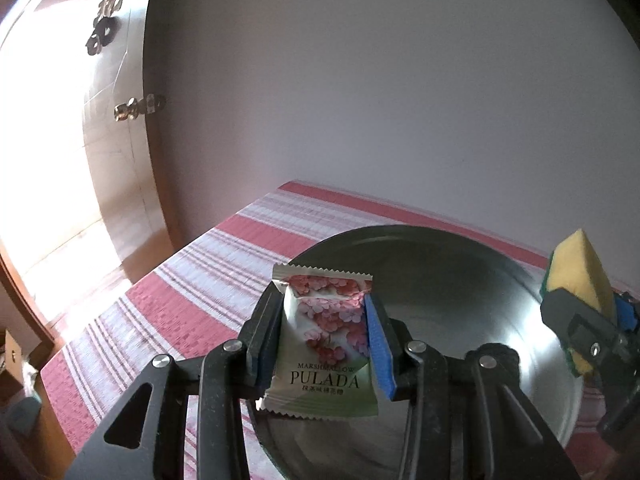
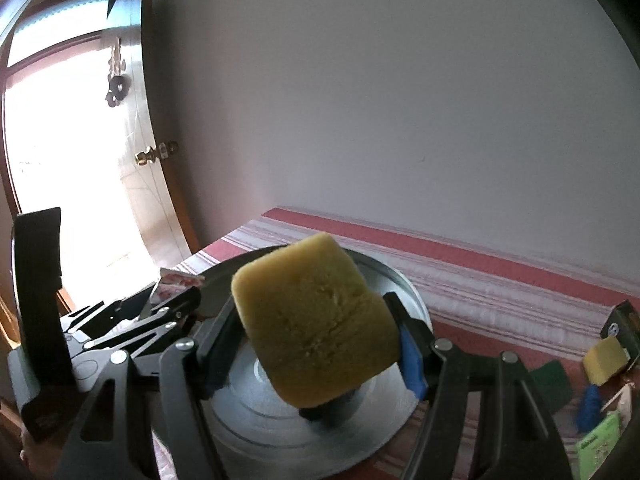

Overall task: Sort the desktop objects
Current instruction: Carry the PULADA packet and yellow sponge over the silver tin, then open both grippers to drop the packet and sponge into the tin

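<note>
My left gripper [image 1: 326, 312] is shut on a white marshmallow packet [image 1: 324, 340] printed with pink flowers, held upright above the near rim of a round metal plate [image 1: 460, 276]. My right gripper [image 2: 316, 316] is shut on a yellow sponge [image 2: 316, 328], its pads pressing the sponge's sides, above the same metal plate [image 2: 280, 432]. In the left wrist view the right gripper [image 1: 588, 312] with the yellow sponge [image 1: 576, 276] hangs at the plate's right edge. In the right wrist view the left gripper [image 2: 172, 292] and its packet [image 2: 180, 280] show at the plate's left edge.
The plate rests on a red and white striped tablecloth [image 1: 192, 280]. Against a plain wall the table ends; a wooden door [image 1: 112, 120] stands at left. At the right edge lie another yellow sponge [image 2: 604, 360], a green pad [image 2: 554, 384], a blue object [image 2: 590, 408] and a green packet [image 2: 600, 444].
</note>
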